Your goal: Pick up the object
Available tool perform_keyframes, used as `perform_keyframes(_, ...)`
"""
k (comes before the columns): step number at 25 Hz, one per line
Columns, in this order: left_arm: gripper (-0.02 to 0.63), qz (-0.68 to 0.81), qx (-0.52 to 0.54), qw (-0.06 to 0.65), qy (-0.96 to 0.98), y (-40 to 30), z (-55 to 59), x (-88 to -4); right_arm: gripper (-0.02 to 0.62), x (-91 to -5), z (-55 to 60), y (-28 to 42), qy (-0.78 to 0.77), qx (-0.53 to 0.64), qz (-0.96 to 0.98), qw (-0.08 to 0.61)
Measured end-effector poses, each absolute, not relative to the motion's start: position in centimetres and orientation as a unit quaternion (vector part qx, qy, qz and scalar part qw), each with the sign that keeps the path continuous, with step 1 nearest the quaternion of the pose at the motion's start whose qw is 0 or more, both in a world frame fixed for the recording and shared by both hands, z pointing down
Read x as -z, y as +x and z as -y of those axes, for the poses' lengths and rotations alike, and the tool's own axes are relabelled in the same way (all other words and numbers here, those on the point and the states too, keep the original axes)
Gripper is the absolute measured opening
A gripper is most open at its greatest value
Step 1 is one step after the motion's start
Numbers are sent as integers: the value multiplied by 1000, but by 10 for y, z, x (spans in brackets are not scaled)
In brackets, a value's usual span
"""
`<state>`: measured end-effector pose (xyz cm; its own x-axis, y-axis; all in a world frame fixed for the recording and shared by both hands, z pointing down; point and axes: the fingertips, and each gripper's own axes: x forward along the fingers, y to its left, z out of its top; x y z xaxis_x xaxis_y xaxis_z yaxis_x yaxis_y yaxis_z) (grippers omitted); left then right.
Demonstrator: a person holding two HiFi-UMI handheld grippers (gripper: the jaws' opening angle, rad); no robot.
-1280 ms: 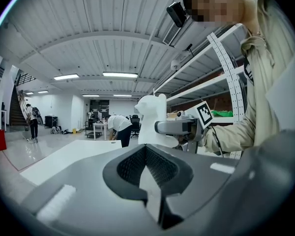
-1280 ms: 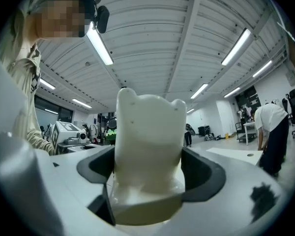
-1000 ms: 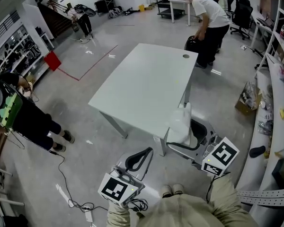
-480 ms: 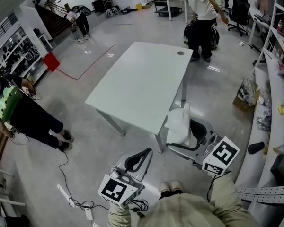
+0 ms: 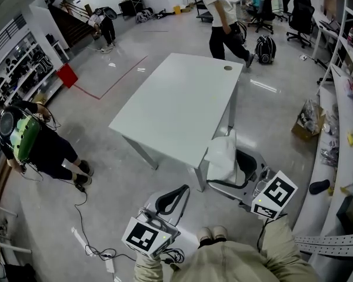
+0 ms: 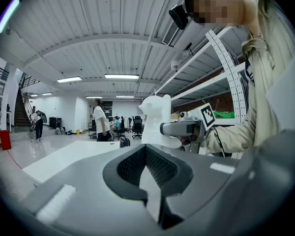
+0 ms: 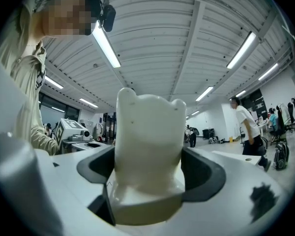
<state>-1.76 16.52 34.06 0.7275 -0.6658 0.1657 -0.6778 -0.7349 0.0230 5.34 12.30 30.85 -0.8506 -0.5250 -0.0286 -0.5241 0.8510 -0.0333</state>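
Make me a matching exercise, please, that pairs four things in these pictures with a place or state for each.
Things
1. left hand-held gripper
2. right hand-held gripper
3. table
4. backpack

Places or states
A. on the floor beyond the table, near office chairs
B. shut on the white object
C. has a round hole near a far corner
D. shut, with nothing between its jaws

Pairs: 1-D, 2-B, 3-C, 4-A
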Motion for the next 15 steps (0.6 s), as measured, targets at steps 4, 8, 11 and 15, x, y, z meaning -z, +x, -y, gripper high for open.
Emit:
perform_keyframes(4, 6, 363, -71, 34, 928, -18, -162, -340, 431, -308, -121, 53, -271, 11, -962, 18)
perform_keyframes(8, 6, 365, -73, 38, 928, -18, -160, -338, 431, -305, -119, 53, -270, 9, -963, 18)
perform_keyframes(11, 6, 367, -73, 31, 927, -18, -158, -339, 431, -306, -118, 54, -270, 7, -963, 17)
perform_keyframes(15, 6, 365, -74, 36, 927, -16, -158, -338, 431, -306, -117, 54, -270, 7, -963, 17)
